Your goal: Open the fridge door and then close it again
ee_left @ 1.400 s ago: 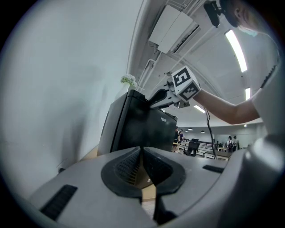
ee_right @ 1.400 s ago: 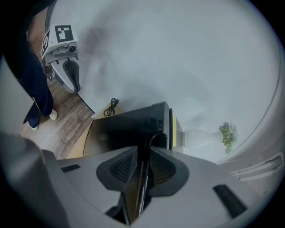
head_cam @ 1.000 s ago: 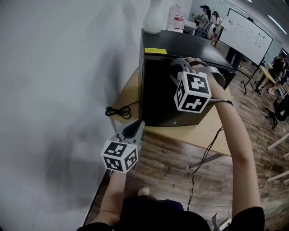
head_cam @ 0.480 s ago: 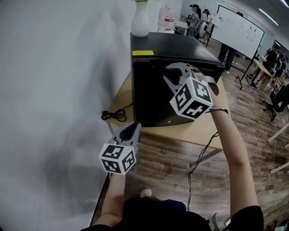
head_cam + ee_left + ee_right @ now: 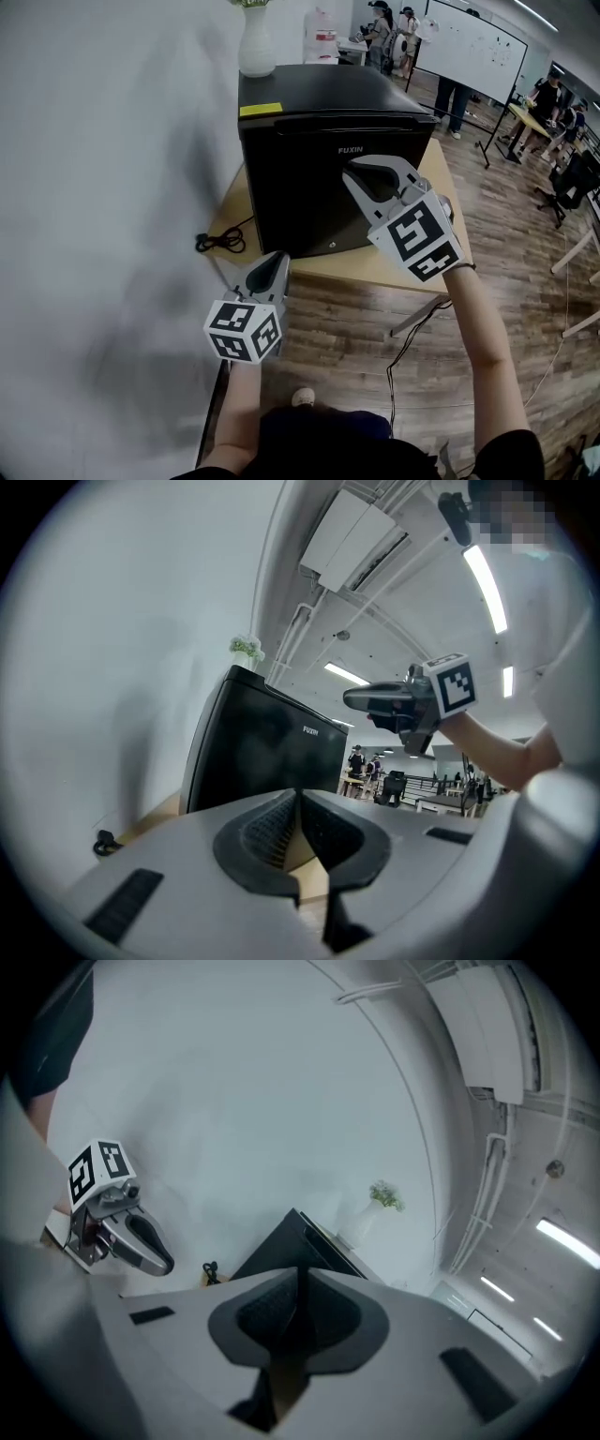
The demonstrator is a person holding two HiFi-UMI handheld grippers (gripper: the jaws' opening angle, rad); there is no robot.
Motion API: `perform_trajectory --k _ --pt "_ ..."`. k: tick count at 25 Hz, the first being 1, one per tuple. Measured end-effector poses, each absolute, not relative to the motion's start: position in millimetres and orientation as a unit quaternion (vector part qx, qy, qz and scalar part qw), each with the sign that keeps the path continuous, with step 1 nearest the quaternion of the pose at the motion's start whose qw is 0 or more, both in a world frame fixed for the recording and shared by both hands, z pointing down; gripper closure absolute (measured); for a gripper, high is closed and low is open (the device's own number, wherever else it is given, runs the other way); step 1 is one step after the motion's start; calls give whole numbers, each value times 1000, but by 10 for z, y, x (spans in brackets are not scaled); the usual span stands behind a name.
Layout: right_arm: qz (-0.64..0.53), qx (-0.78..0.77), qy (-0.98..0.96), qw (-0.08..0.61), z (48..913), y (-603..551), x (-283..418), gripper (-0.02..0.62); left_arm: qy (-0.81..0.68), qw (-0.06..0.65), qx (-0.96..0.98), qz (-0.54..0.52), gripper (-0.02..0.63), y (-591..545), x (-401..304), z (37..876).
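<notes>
- head view: matte black compact fridge (image 5: 319, 178), door closed, on a pale wooden table (image 5: 412, 272) beside a white wall; right gripper (image 5: 359, 170) raised in front of the door; left gripper (image 5: 278, 262) lower, near the table's front edge.
- left gripper view: jaws pressed together, nothing between them; fridge front straight ahead.
- right gripper view: jaws just been closing, tips now meeting on nothing; fridge's top corner beyond.
</notes>
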State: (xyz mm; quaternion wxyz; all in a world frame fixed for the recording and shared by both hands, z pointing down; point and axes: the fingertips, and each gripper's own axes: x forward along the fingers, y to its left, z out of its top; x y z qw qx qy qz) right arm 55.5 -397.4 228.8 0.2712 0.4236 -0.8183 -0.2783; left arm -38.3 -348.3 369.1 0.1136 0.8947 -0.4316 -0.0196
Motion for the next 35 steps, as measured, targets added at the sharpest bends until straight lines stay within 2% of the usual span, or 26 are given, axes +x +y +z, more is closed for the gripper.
perform_trajectory --k 18,28,35 --pt "-87 528 -844 36 2759 -3055 1445 604 -456 103 884 -16 600 -3146 -79 3737" --pt "42 558 -829 1 3561 -2820 1690 606 -466 114 877 -1 600 -2964 -94 3957" --pt "66 558 -827 0 3723 -2805 1641 606 -469 119 875 4 600 -2926 -62 4026"
